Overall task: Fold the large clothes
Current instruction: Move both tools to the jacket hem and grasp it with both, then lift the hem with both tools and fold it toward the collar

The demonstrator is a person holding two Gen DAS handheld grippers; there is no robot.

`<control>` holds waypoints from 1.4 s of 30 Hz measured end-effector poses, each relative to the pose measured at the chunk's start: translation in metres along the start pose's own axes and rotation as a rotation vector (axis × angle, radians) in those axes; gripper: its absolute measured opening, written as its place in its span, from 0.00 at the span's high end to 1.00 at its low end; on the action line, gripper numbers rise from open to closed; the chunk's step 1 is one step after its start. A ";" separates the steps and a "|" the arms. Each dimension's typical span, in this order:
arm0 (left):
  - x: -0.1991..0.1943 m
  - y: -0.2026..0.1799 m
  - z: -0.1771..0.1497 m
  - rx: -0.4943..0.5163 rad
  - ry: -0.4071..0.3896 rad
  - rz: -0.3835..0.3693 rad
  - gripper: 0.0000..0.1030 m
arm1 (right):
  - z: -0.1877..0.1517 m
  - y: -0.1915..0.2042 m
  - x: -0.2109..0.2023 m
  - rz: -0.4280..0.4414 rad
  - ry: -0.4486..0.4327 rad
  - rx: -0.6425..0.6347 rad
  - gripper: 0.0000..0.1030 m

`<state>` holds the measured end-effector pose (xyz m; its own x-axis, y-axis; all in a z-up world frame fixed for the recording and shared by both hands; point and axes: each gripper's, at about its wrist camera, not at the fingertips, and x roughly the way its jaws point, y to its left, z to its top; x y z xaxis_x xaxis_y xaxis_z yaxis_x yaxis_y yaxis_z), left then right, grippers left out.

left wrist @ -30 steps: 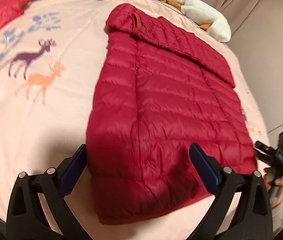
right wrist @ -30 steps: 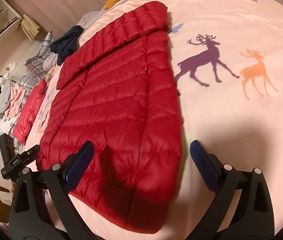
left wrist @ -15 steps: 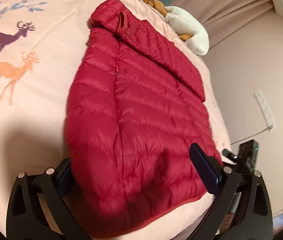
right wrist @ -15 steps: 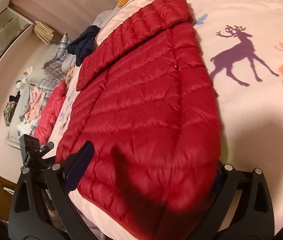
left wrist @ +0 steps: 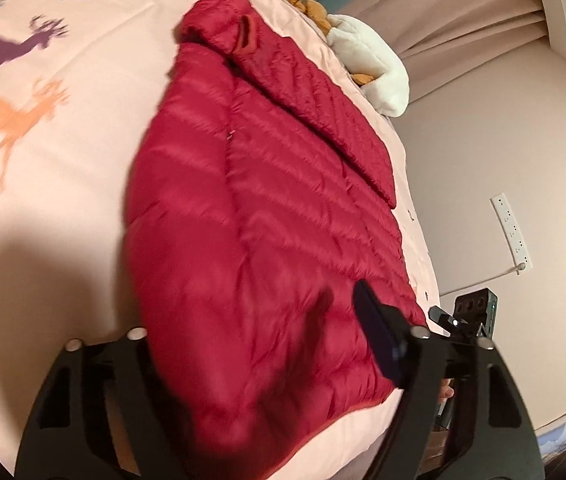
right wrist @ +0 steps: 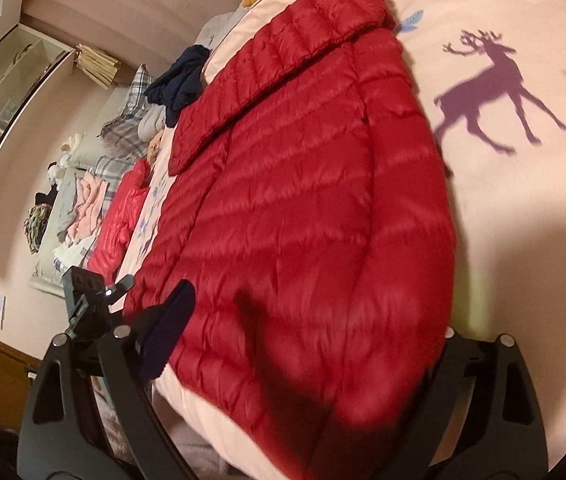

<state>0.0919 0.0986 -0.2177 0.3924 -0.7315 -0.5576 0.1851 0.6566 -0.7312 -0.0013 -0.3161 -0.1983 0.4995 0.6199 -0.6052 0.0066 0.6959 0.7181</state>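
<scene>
A red quilted down jacket [left wrist: 267,216] lies flat on the pink bedspread, one sleeve folded across its back; it also shows in the right wrist view [right wrist: 307,184]. My left gripper [left wrist: 259,344] is open, its jaws straddling the jacket's bottom hem corner; the left finger is hidden under the fabric. My right gripper [right wrist: 307,340] is open around the other bottom corner, with its right finger hidden behind the jacket. Each gripper shows in the other's view, at the bed edge [left wrist: 471,320] [right wrist: 91,300].
The pink bedspread [left wrist: 43,208] has deer prints. A white and orange plush toy [left wrist: 371,56] lies beyond the collar. Dark clothes [right wrist: 179,84], a plaid pillow and a second red garment [right wrist: 123,216] lie along the far side. A wall and power strip [left wrist: 513,228] border the bed.
Both grippers have moved forward and lower onto the jacket's bottom corners, so the hem now lies between each pair of open jaws and hides one finger of each.
</scene>
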 end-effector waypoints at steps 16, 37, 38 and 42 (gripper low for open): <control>0.005 0.002 -0.011 -0.034 0.002 0.023 0.63 | -0.022 0.014 0.008 -0.029 -0.042 -0.026 0.30; -0.025 -0.077 -0.017 0.275 -0.125 0.289 0.88 | -0.024 0.041 -0.022 0.012 -0.168 -0.102 0.86; -0.027 -0.082 -0.017 0.291 -0.130 0.295 0.89 | -0.024 0.043 -0.024 0.018 -0.173 -0.111 0.86; -0.032 -0.094 -0.018 0.334 -0.142 0.310 0.89 | -0.022 0.048 -0.035 0.037 -0.189 -0.132 0.86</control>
<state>0.0464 0.0569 -0.1384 0.5898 -0.4750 -0.6531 0.3104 0.8799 -0.3596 -0.0378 -0.2967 -0.1500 0.6510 0.5752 -0.4954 -0.1219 0.7233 0.6797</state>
